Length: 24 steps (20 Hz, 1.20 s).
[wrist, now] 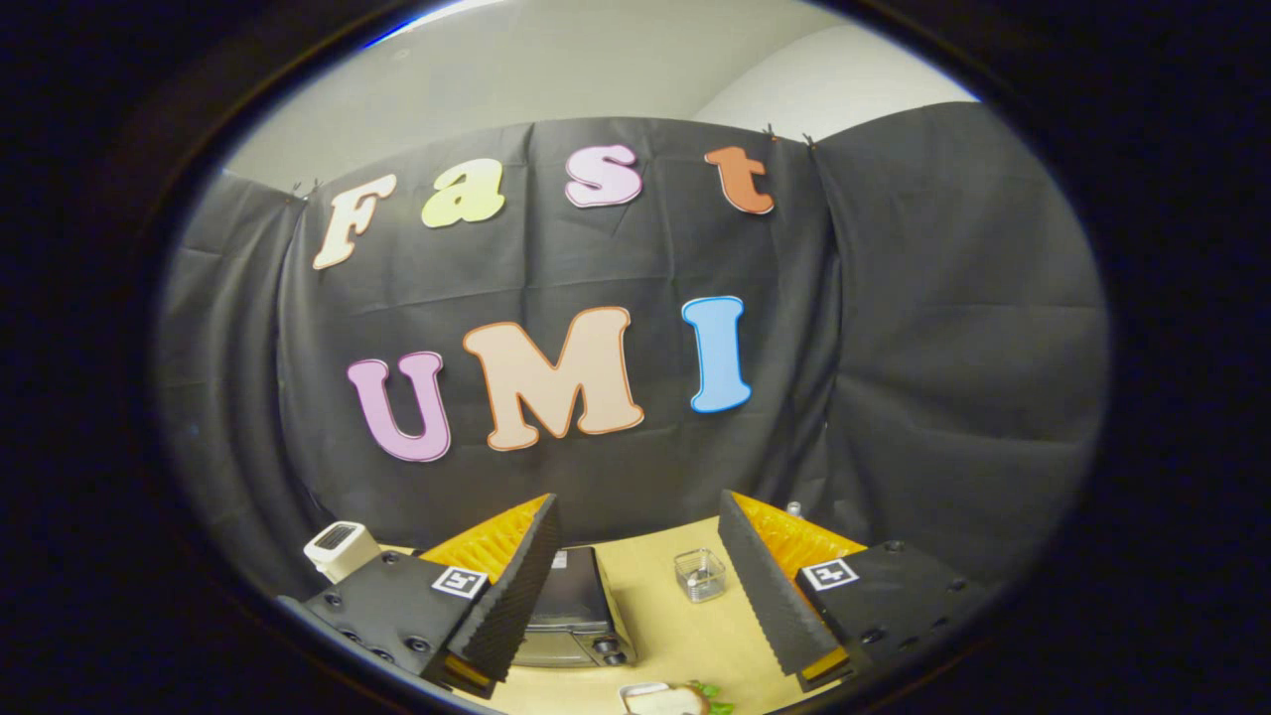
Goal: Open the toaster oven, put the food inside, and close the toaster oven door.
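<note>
Light wooden table, small clear glass container on it, white boxy device at the table's far-left edge

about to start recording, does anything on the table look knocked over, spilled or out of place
Nothing stands out. The toaster oven sits upright with its door shut, the small clear container stands upright beyond the open gripper, and the food lies unspilled.

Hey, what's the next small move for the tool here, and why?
Probably lower the tool toward the toaster oven and aim for the top of its door. The fingers are open and hold nothing, the toaster oven sits between them with its door looking closed, and the food waits on the table nearby.
</note>
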Tool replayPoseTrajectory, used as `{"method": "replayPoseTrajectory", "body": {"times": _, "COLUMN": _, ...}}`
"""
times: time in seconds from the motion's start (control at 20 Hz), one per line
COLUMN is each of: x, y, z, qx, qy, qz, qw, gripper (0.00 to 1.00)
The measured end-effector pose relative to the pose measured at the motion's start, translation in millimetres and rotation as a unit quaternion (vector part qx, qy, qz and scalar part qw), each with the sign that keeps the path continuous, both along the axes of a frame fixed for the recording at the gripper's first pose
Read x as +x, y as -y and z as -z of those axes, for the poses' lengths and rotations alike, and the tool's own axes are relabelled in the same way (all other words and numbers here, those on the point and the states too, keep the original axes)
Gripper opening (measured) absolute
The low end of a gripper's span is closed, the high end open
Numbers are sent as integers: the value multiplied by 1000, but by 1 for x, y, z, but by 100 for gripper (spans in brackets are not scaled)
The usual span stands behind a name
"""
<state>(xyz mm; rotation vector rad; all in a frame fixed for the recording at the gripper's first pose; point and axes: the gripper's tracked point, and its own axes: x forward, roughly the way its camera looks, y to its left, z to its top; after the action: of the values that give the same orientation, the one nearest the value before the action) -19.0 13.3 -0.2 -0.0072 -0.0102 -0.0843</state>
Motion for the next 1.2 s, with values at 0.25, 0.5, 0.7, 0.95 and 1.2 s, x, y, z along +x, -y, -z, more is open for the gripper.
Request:
{"method": "replayPoseTrajectory", "body": {"times": 0.25, "x": -12, "y": 9, "z": -15, "qx": -12, "qy": 4, "qz": 7, "qw": 1000, "gripper": 99}}
{"method": "replayPoseTrajectory", "body": {"times": 0.5, "x": -19, "y": 0, "z": -14, "qx": -27, "qy": 18, "qz": 6, "qw": 999, "gripper": 99}}
{"method": "replayPoseTrajectory", "body": {"times": 0.7, "x": -11, "y": -33, "z": 37, "qx": -1, "qy": 4, "qz": -19, "qw": 1000, "gripper": 99}}
{"method": "replayPoseTrajectory", "body": {"times": 0.95, "x": 3, "y": -95, "z": 108, "qx": 18, "qy": 3, "qz": -57, "qw": 998, "gripper": 99}}
{"method": "replayPoseTrajectory", "body": {"times": 1.2, "x": 25, "y": -158, "z": 194, "qx": -9, "qy": -43, "qz": -100, "qw": 994, "gripper": 99}}
